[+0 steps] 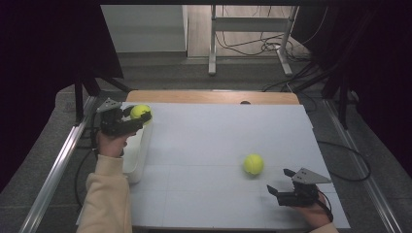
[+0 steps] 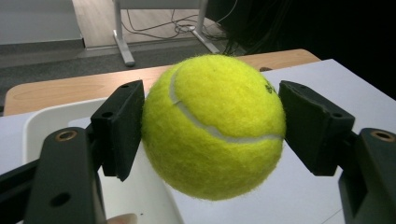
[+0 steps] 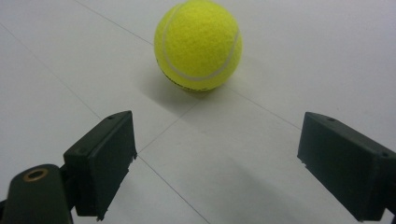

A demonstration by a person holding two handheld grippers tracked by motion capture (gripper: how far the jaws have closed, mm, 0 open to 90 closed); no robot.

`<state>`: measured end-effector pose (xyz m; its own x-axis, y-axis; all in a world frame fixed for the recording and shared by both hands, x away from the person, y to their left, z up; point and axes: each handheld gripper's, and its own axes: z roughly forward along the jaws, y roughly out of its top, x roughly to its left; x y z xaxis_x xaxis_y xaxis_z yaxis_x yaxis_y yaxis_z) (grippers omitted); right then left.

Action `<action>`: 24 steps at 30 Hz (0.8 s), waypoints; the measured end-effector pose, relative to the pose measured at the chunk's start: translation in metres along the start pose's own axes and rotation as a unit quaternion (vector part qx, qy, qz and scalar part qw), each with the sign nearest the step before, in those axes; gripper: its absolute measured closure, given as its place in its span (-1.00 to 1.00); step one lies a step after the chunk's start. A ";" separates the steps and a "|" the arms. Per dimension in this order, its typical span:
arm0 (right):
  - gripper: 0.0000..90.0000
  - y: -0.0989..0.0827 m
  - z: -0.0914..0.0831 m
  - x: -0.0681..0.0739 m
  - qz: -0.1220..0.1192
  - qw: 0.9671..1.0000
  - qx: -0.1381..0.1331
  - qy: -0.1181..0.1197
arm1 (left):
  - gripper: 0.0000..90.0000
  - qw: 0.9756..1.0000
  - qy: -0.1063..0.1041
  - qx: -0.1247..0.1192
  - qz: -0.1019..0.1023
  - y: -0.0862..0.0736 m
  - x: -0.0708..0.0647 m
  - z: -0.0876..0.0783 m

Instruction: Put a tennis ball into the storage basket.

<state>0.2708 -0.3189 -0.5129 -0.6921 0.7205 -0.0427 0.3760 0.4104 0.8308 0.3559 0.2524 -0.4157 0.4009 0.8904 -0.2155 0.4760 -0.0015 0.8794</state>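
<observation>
Clamped between the jaws of the left gripper [image 2: 212,126], a fuzzy yellow tennis ball [image 2: 212,126] is held above the far end of a white plastic bin [image 1: 138,160]. The right gripper [image 1: 281,183] is opened wide and empty, near a second yellow tennis ball [image 1: 253,164] resting on the white table sheet [image 1: 204,141]. Light, springy felt is judged to grip well across the widest part.

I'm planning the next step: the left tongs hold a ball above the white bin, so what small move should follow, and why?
Probably lower a little and open the left tongs. They grip the fuzzy yellow tennis ball over the rim of the white plastic bin, so releasing there should drop it inside.
</observation>
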 end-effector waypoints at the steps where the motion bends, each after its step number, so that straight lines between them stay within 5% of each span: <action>1: -0.74 0.000 0.000 0.000 0.000 1.000 0.000 0.000 | -0.40 1.000 0.002 0.000 -0.001 0.000 0.002 0.000; 24: -0.74 0.000 0.000 0.000 0.000 1.000 0.000 0.000 | -0.40 0.999 0.035 0.003 -0.031 -0.009 0.030 -0.008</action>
<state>0.2707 -0.3190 -0.5129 -0.6918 0.7209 -0.0423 0.3769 0.4104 0.8304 0.3574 0.2831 -0.4262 0.3150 0.9184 -0.2396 0.5033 0.0524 0.8625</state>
